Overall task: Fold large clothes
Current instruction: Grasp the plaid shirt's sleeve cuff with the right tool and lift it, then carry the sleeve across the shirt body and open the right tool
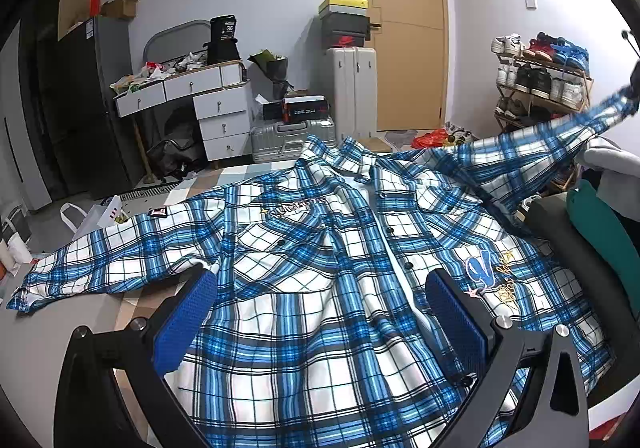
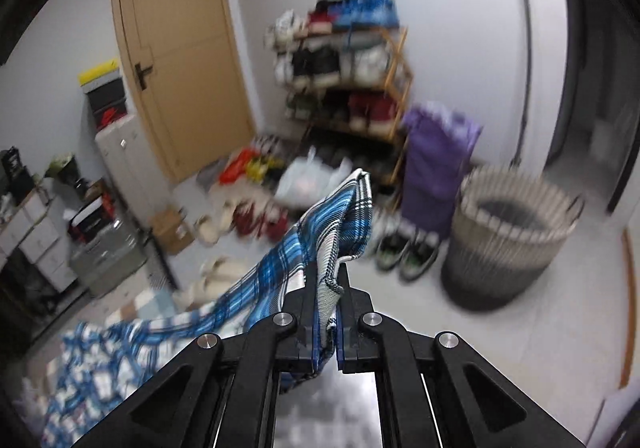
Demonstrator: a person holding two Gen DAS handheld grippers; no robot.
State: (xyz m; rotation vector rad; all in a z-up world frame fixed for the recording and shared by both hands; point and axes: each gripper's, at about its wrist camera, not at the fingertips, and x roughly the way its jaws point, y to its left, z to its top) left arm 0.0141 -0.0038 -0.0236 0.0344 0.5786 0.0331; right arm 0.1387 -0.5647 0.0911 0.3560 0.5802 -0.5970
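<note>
Right claw clamped on the shirt's sleeve, left claw spread above its front.

Your right claw [image 2: 330,288] pinches the plaid shirt [image 1: 328,248] by its sleeve cuff [image 2: 352,208], lifted off the bed [image 1: 224,176]; your left claw [image 1: 320,304] hangs with jaws apart over the shirt's buttoned front.

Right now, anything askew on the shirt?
Yes. The plaid shirt lies spread front-up, but its one sleeve is lifted off the surface, cuff pinched in the shut right gripper. The other sleeve lies flat. The left gripper hovers open over the shirt front.
</note>
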